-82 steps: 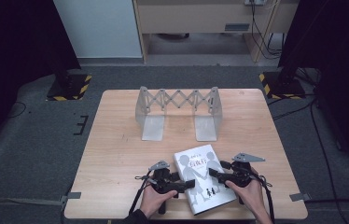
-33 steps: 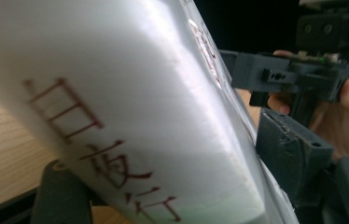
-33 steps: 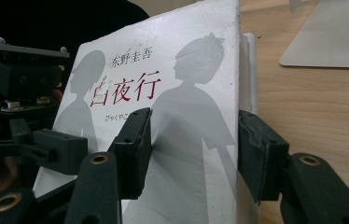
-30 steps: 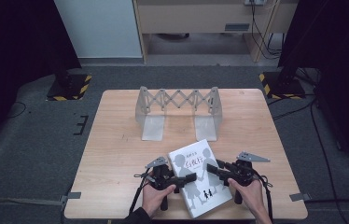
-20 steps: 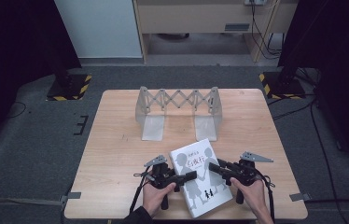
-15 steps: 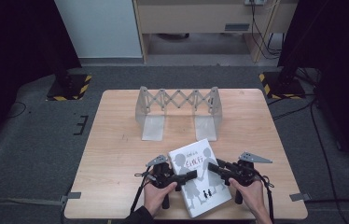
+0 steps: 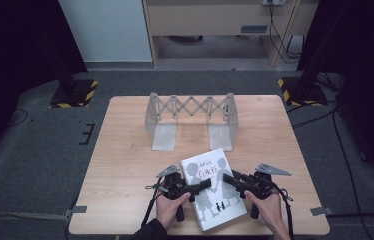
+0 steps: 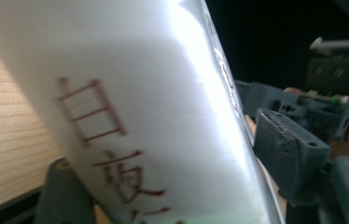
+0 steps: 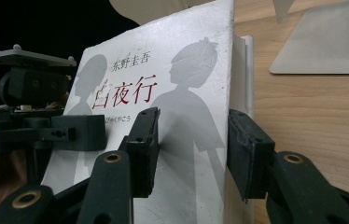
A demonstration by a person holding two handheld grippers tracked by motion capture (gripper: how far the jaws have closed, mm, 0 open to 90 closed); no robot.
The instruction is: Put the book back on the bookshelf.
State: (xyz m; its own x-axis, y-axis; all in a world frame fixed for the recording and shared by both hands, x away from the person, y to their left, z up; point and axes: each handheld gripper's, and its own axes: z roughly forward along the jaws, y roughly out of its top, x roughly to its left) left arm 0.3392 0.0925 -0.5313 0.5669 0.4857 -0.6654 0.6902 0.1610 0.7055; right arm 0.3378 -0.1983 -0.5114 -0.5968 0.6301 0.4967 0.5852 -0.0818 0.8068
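A white book [image 7: 217, 202] with grey silhouettes and red title characters sits at the table's near edge, tilted slightly. My left gripper [image 7: 202, 185] reaches in from the book's left side and my right gripper [image 7: 227, 178] from its right. In the right gripper view the book [image 9: 182, 79] has its right edge between the jaws of my right gripper [image 9: 193, 149], one pad on the cover and one on the page side. In the left gripper view the book [image 8: 140, 93] runs very close between the jaws of my left gripper [image 8: 172, 182].
A grey expanding book rack [image 7: 191, 112] with two flat foot plates stands at the middle back of the wooden table [image 7: 125, 165]. Dark carpet surrounds the table. The other gripper [image 8: 336, 79] shows past the book, and the left one [image 9: 28, 107] beside it.
The book has crept a little to the left and away from the person, turning slightly. Both grippers have moved along with it and kept their hold.
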